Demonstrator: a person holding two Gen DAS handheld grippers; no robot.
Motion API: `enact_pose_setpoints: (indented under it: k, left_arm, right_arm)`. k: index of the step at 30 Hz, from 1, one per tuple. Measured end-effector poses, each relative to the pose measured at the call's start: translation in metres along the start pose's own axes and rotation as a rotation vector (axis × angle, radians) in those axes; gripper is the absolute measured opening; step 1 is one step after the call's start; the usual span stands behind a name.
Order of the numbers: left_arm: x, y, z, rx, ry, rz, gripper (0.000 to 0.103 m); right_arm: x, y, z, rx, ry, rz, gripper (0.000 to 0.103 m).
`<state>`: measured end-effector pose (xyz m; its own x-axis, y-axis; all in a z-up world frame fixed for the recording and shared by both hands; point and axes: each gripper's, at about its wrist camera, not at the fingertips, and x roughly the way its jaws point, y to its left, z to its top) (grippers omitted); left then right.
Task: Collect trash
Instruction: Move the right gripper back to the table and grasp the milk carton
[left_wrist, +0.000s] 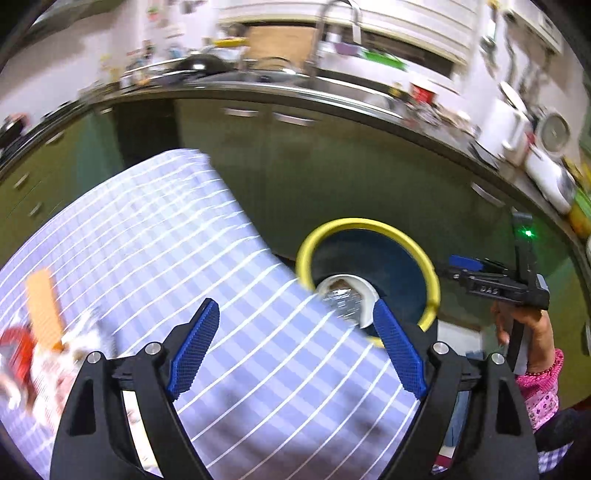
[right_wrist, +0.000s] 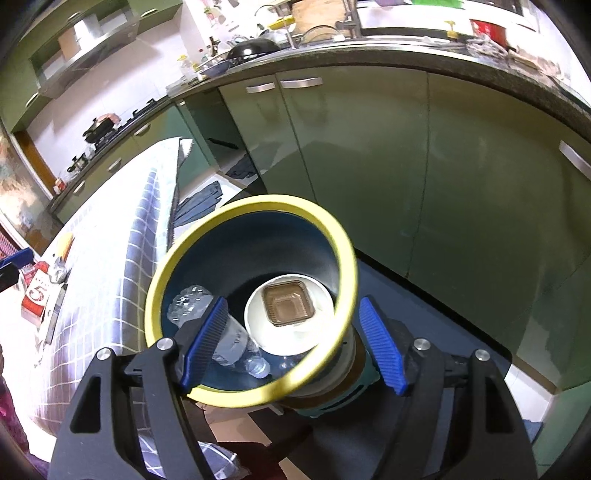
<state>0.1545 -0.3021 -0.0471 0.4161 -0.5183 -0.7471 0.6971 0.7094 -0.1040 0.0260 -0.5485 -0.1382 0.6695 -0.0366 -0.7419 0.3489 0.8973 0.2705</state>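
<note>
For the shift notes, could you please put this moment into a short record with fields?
bin: yellow-rimmed, dark inside, beside the checked table
in bin: clear bottle; white cup holding a brown tray
on table: red carton, other litter
left gripper: jaws open, nothing between them
right gripper: jaws spread either side of the bin; grip unclear

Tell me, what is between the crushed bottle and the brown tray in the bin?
In the right wrist view, only the white cup's wall separates them: the brown tray sits inside it, the crushed bottle beside it.
</note>
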Motion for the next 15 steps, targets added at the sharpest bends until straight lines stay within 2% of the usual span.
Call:
enact_pose_setpoints:
  k: [5, 7, 10, 15]
  left_arm:
    - [-0.047, 0.051, -0.038, -0.114, -0.056, 0.096, 0.089]
    - [-0.069, 0.073, -0.06, -0.16, -0.073, 0.159, 0.09]
    - [-0.093, 0.1, -0.094, -0.224, -0.08, 0.234, 0.092]
    - [-0.121, 0.139, -0.145, -0.334, -0.073, 0.306, 0.092]
  right_arm:
    - [0.008, 0.033, 0.006, -0.063, 0.02, 0.031, 0.07]
    - [0.013, 0.051, 0.008, -0.098, 0.031, 0.049, 0.07]
    - [0.022, 0.091, 0.011, -0.176, 0.053, 0.092, 0.07]
    - [0.032, 0.179, 0.012, -0.335, 0.072, 0.198, 0.07]
